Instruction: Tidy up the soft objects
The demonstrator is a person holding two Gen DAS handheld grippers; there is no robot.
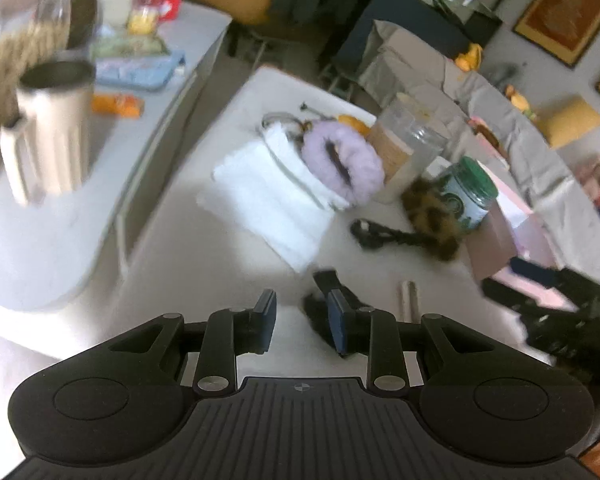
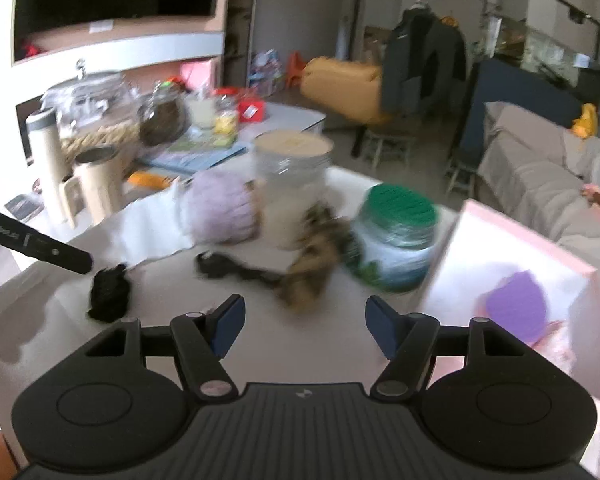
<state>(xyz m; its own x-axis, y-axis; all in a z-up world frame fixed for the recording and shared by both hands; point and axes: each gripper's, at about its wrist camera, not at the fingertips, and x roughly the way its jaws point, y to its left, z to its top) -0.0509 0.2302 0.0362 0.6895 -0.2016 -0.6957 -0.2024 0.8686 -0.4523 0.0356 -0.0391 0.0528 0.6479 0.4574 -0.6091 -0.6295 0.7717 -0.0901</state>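
My right gripper [image 2: 304, 326] has its jaws spread wide with nothing between, and the furry brown scrunchie [image 2: 310, 264] lies just ahead, stretched away from me.

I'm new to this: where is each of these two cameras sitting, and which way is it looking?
Left wrist: rides on the left tool, looking down over the white table at the lilac scrunchie; its own open fingers show.
Right wrist: rides on the right tool, facing the green-lidded jar and pink box; its open fingers show.
Shared: scrunchie, jar, brown furry scrunchie.
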